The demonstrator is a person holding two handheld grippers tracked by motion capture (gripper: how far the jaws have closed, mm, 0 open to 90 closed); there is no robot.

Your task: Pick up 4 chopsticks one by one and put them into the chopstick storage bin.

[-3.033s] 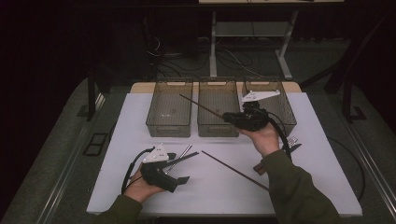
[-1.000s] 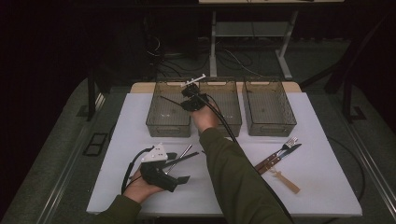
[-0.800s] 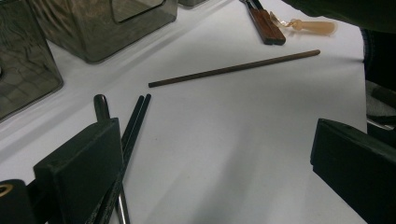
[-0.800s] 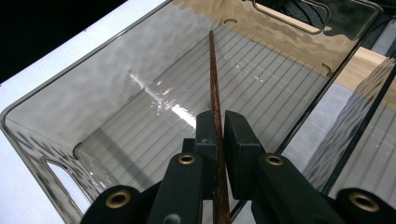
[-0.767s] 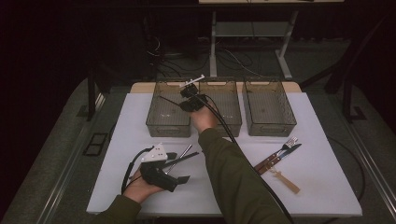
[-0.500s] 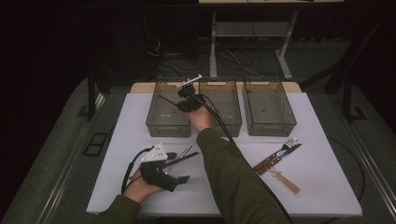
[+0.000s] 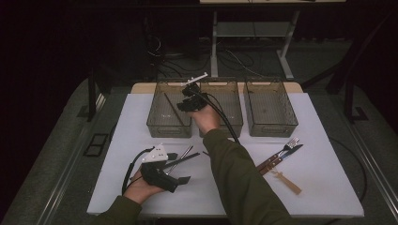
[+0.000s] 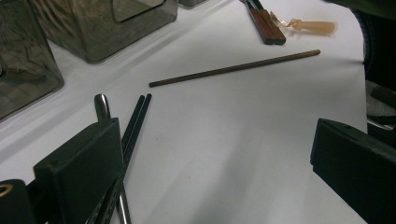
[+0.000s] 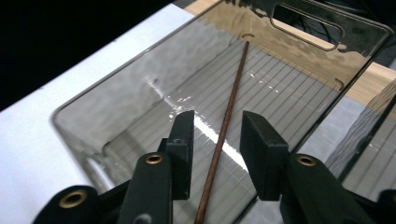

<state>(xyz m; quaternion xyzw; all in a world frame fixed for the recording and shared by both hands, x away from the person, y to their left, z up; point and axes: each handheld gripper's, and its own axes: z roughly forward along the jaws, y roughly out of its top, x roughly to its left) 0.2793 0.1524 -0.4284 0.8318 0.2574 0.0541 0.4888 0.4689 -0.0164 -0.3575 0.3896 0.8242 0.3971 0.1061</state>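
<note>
- Bins stood in a row at the far edge of the white table [image 7: 324, 187]: left bin [image 7: 169, 110], middle bin [image 7: 225, 101], right bin [image 7: 270, 105].
- My right claw [image 9: 217, 135] hung over the left bin, jaws apart, with a brown stick [image 9: 229, 112] lying in the bin between them, untouched.
- My left claw [image 7: 162, 173] rested near the table's front, jaws wide apart, gripping nothing.
- Just beside it lay black chopsticks [image 8: 133, 126] and a metal handle [image 8: 100, 105]; another brown stick [image 8: 233, 69] lay farther off.
- A fork [image 7: 281, 150] and knife [image 7: 279, 160] lay to the right, near a pale wooden piece [image 7: 287, 182].

A dark room surrounds the white-topped table [image 7: 324, 178], with cables [image 7: 234, 56] on the floor behind.
</note>
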